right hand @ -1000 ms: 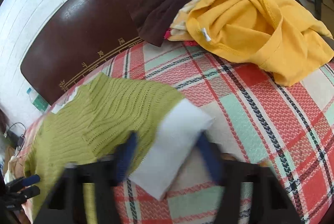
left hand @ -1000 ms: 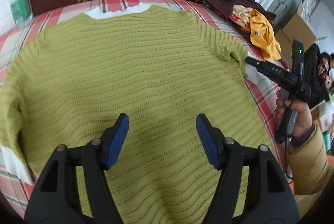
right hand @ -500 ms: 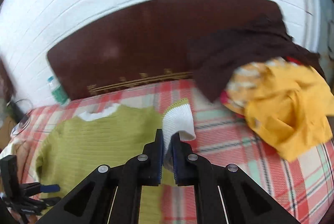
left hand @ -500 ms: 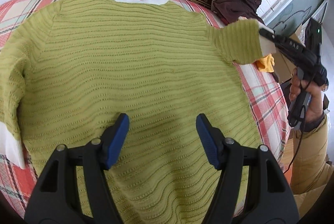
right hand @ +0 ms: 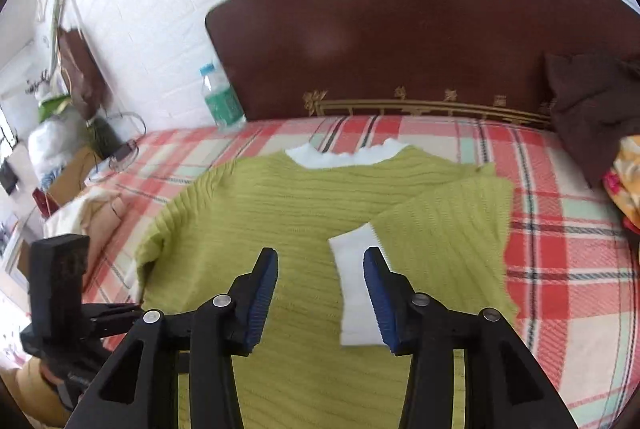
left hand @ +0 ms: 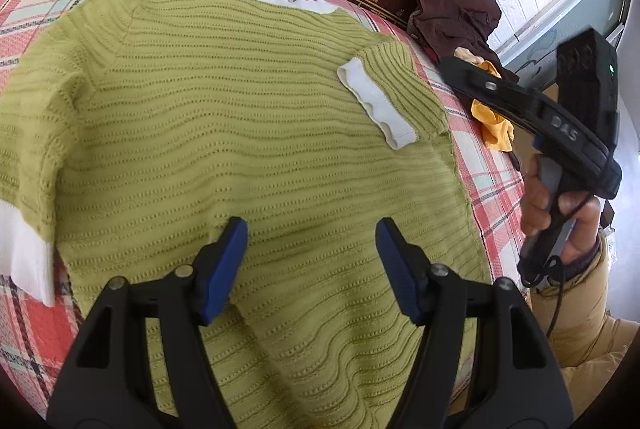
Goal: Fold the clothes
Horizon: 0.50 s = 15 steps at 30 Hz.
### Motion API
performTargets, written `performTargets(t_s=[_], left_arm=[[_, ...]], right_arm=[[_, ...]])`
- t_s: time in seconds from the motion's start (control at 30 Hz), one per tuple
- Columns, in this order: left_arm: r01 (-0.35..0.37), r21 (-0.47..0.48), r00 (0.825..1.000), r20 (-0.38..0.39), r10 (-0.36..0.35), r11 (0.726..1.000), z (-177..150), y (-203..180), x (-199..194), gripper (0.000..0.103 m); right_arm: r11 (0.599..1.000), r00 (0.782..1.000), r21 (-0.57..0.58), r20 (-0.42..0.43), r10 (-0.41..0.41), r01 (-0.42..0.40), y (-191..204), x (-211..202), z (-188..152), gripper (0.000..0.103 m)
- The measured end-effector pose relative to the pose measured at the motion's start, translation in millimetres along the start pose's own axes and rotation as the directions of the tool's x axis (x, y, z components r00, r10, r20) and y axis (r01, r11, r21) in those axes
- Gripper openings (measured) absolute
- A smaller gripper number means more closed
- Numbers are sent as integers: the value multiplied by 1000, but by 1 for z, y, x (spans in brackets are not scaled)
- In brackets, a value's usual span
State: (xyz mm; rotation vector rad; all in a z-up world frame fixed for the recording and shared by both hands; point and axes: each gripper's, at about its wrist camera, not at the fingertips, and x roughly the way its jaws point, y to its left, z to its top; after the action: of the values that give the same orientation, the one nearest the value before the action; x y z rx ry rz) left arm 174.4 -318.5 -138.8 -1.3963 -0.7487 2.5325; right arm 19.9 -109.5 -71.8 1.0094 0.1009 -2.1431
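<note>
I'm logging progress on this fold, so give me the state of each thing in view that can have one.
Green ribbed knit sweater with white trim: spread flat on the plaid bed cover.
Sleeve with white cuff: folded in over the body.
Other sleeve: still out to the side.
Left gripper: open, empty.
Right gripper: jaws opening, nothing between them.
Clear plastic water bottle: upright, capped.

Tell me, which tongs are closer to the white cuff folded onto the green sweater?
Right. The right tongs hover just over the white cuff, opening with nothing gripped. The left tongs sit farther down the green sweater, near its hem.
</note>
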Motion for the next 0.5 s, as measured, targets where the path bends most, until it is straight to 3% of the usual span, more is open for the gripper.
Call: performTargets(t_s=[0.07,0.17,0.33,0.43,0.5], left_arm=[[1,8,1000,-2,-1,1000,1,-2,2,68],[10,9,1000,-3,-10,1000,2,-3,3,68],[28,-30,999,43,-27,999,-2,7,-21,68],[-46,-40,990,132,51,998,-7,21,-59,68],[-110,-80,973,195,124,991,-12,40,-87,69]], right_arm=[[998,998,10,12,-61,61,-15,-10,-5,46],[988,987,4,-39,-155,156,-32,-1,-13,46],[986,981,-54,-107,-160,155,-28,34,-23,45],[979,964,-125,-197,-181,159,-19,64,-31,47],[981,967,-119,-186,-176,156,-14,61,-30,49]])
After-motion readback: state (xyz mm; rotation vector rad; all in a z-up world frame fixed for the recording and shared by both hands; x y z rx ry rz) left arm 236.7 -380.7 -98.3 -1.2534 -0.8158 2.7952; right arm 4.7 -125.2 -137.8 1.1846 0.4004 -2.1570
